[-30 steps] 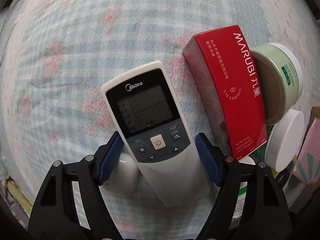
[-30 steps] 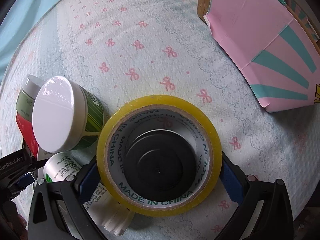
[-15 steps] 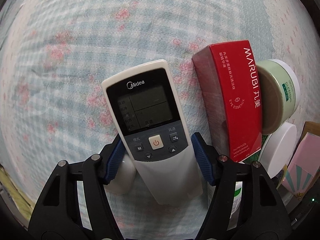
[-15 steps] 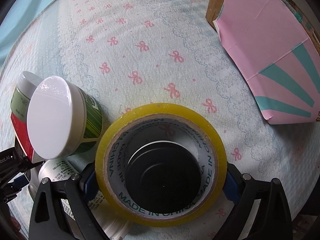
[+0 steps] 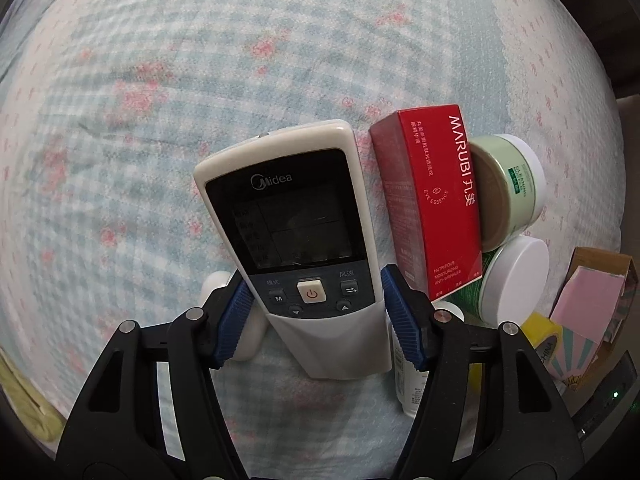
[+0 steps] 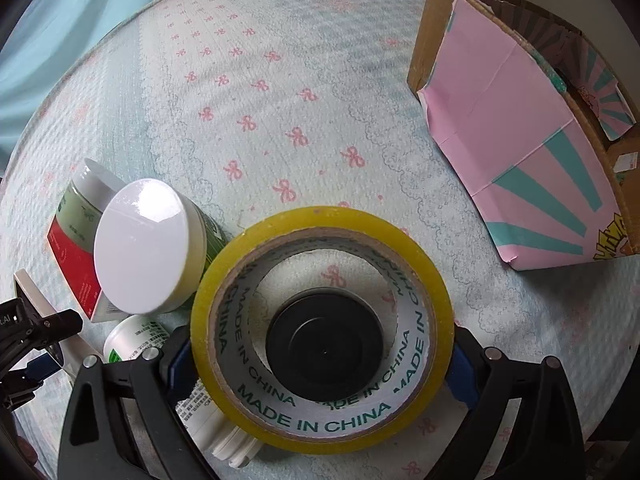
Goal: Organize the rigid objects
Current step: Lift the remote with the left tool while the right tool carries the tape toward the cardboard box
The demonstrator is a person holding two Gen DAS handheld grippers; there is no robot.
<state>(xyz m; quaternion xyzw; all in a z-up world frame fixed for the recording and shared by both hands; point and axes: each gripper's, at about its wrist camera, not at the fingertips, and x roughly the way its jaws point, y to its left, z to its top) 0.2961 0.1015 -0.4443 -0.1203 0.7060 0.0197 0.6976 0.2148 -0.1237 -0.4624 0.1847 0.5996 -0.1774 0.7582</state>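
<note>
Left tool (image 5: 314, 308) clamps remote (image 5: 296, 232); right tool (image 6: 320, 364) clamps tape roll (image 6: 320, 328).

Remote (image 5: 298, 240): "Midea", "M" button
Red box (image 5: 434, 200): "MARUBI", "EYE ESSENCE", "NUTRITIOUS MOISTURIZING ANTI-WRINKLES"
Tape roll (image 6: 322, 330): "MADE IN CHINA"

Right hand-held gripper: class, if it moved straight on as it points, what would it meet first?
The right hand-held gripper holds the tape roll; ahead lies only the bow-print cloth, though depth is unclear.

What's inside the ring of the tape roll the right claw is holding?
Through the tape roll, held in the right claw, a black round lid shows below, with bedsheet around it. What the lid belongs to is covered.
</note>
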